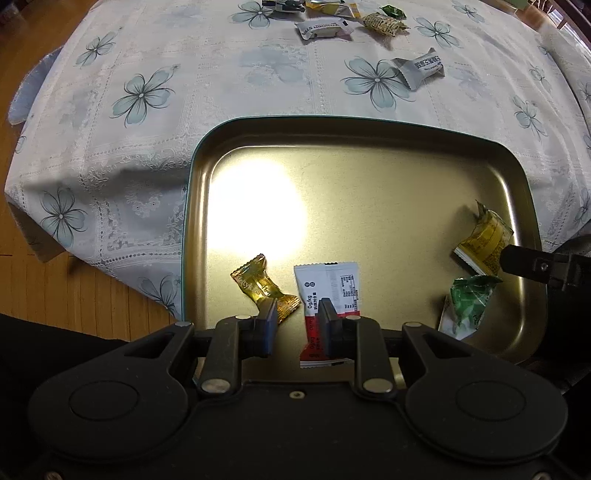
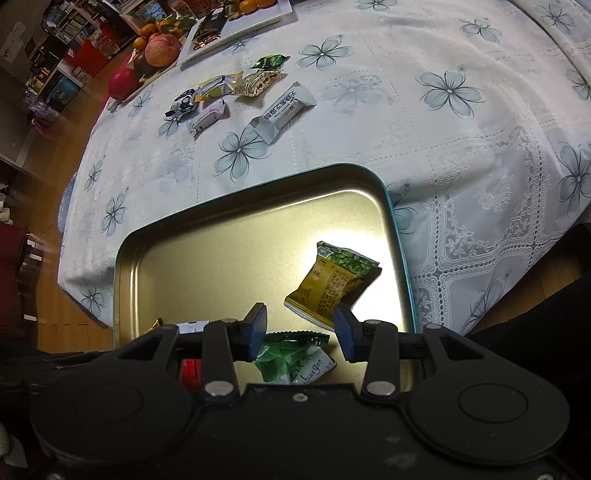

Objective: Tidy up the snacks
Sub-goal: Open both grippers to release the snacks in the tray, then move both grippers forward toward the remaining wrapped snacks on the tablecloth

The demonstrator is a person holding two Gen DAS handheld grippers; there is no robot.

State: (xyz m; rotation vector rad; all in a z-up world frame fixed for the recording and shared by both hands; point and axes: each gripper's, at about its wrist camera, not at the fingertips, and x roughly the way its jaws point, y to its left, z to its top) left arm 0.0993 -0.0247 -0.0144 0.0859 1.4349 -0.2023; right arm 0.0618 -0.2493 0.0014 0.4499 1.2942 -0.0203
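Note:
A gold metal tray (image 1: 369, 155) (image 2: 207, 251) lies at the table's near edge. In it lie an amber candy (image 1: 260, 290), a white and red packet (image 1: 328, 295), a yellow-green packet (image 1: 484, 240) (image 2: 332, 284) and a green packet (image 1: 467, 302) (image 2: 295, 360). My left gripper (image 1: 297, 312) is open and empty above the white and red packet. My right gripper (image 2: 301, 319) is open and empty above the green and yellow-green packets; its tip shows in the left wrist view (image 1: 532, 264). More wrapped snacks lie far out on the cloth: a grey bar (image 1: 421, 68) (image 2: 282, 109) and a cluster (image 1: 351, 18) (image 2: 218, 92).
The table has a white floral cloth (image 1: 147, 129) (image 2: 461, 129). A white plate with fruit and packets (image 2: 221, 26) stands at the far edge, next to an apple (image 2: 162, 50). Wooden floor (image 1: 55, 295) lies to the left, with shelves (image 2: 55, 55) beyond.

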